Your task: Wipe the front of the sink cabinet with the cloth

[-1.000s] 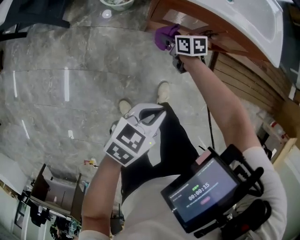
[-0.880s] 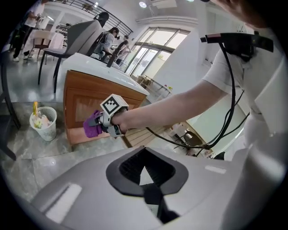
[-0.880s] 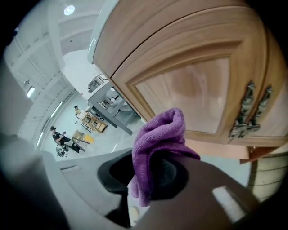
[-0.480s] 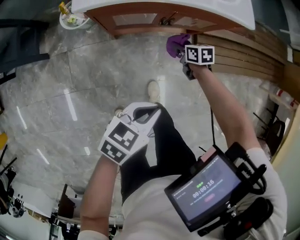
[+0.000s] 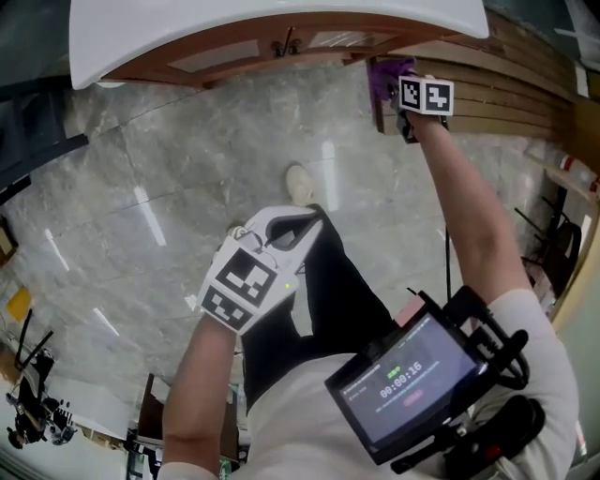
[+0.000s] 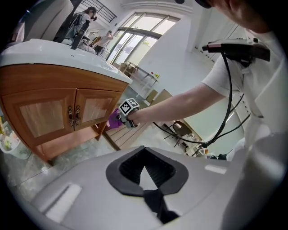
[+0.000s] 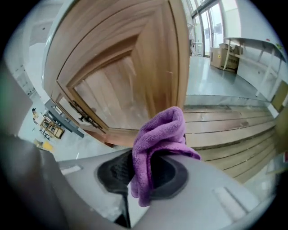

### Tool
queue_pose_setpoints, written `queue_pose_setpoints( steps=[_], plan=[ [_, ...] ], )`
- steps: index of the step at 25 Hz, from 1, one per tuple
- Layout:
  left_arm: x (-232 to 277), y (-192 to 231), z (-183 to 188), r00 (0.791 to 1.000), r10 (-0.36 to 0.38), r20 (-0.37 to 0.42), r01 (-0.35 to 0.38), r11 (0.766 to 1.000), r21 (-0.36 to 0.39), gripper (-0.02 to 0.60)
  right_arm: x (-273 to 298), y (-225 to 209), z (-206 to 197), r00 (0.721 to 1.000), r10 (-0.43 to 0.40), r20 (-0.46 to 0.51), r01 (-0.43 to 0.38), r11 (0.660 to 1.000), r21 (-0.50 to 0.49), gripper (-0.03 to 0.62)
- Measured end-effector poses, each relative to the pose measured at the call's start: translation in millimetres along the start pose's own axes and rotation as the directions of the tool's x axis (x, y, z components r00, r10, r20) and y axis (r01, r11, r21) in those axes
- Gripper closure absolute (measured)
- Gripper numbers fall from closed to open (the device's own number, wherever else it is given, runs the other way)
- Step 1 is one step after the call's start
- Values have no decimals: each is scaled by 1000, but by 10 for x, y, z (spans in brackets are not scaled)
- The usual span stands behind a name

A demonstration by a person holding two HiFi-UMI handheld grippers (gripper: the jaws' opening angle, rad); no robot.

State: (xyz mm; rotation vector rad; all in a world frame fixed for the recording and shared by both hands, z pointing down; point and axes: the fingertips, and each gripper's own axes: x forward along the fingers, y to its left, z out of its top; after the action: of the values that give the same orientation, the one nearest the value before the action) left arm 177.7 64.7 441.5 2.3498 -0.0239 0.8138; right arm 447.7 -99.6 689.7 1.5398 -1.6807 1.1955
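Right gripper (image 7: 146,174): jaws closed on a folded purple cloth (image 7: 161,134), which bulges out ahead of them. Left gripper (image 6: 145,180): jaws together with nothing between them, held low by the person's thigh and well apart from the work.

Sink cabinet (image 5: 234,58): wooden front under a white basin (image 5: 281,21), with two panelled doors. The cloth is at the edge of the front on the person's right, by the outer frame of the right door (image 7: 128,85). Contact with the wood cannot be confirmed.

Assessment: wiping appears to be under way at that edge. Recommended:
- Press the cloth's bulge flat to the wood so the jaw tips do not touch the finish.
- Run overlapping passes leftward across both panels.
- Work into the frame grooves.
- Ease around the door handles (image 6: 72,117).
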Motion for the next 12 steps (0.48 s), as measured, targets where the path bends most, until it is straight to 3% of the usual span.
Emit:
queue_pose_setpoints(
  steps=[5, 12],
  plan=[
    [179, 120, 54, 1000, 7, -5, -7, 1000, -7, 577, 153, -294, 145, 999, -49, -8, 49, 999, -7, 522],
    [213, 238, 17, 1000, 18, 4, -18, 999, -29, 577, 414, -145, 167, 999, -31, -34, 28, 997, -77, 522]
  ],
)
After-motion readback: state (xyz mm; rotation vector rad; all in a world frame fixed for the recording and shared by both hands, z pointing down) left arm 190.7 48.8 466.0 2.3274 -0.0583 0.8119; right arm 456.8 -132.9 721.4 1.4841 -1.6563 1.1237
